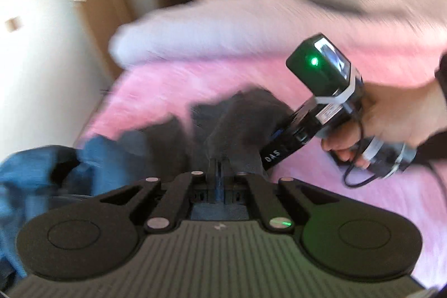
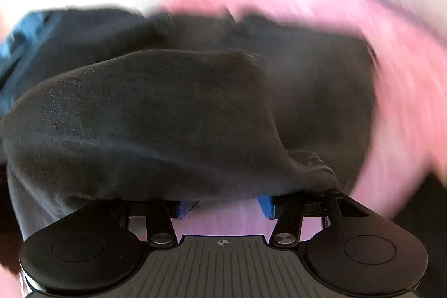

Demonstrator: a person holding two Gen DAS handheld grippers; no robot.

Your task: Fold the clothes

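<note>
The pink bed carries a dark garment, blue cloth beside it. Left tool is clenched on the garment's edge; right tool stands released, fabric draped over it. Best lift both corners evenly, keeping the cloth taut.

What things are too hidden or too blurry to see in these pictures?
- Left wrist view: the left gripper fingertips, buried in the dark cloth.
- Right wrist view: the right gripper tips, covered by the draped dark cloth; whether it grips is unclear.
- Both views: the garment's shape, smeared by motion blur.
- Left wrist view: the blue cloth, cut off by the edge.
</note>
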